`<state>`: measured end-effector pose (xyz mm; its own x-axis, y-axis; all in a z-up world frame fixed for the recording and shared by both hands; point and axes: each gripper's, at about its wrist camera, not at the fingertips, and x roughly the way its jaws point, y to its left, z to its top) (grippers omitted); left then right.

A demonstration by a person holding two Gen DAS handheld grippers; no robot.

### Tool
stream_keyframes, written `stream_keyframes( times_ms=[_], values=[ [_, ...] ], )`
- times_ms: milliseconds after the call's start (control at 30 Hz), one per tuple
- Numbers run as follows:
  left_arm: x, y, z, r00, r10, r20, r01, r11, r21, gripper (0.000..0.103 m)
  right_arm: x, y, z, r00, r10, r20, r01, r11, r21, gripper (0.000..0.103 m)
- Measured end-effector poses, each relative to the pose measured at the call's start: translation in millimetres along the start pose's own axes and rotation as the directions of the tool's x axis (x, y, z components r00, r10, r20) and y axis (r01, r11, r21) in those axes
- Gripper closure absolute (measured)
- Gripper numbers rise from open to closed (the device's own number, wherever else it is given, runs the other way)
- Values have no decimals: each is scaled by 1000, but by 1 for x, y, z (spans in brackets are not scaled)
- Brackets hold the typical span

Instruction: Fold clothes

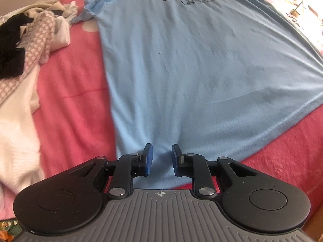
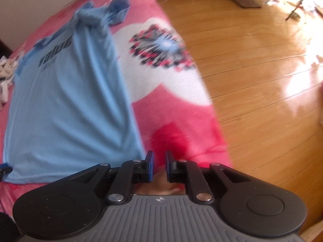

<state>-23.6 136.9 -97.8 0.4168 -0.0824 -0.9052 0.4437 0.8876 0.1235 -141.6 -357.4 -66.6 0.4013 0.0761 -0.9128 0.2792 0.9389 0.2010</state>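
One light blue T-shirt point(image 1: 191, 64) lay spread across the middle of the left wrist view, and it was the same one at the left of the right wrist view point(image 2: 66, 100). One heap of loose clothes point(image 1: 30, 46) sat at the left edge of the left view; how many pieces it held could not be counted. There was one pink bedspread point(image 1: 74, 100), and two grippers, the left gripper point(image 1: 162, 160) and the right gripper point(image 2: 159, 166), each with two fingers set apart.
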Motion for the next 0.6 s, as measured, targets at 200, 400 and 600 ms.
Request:
stream_keyframes(
  times_ms=[200,400,600],
  values=[
    [-22,-7,7,997,-31,73,30,999,15,83,-10,51,32,995,36,89,-12,966,-257,89],
    [15,-33,17,998,-36,42,37,999,-24,83,39,168,38,969,245,31,-195,837,-511,90],
    [-3,-43,-26,997,-64,-44,62,997,-40,82,63,182,-26,959,230,-163,-282,784,-553,89]
  ],
)
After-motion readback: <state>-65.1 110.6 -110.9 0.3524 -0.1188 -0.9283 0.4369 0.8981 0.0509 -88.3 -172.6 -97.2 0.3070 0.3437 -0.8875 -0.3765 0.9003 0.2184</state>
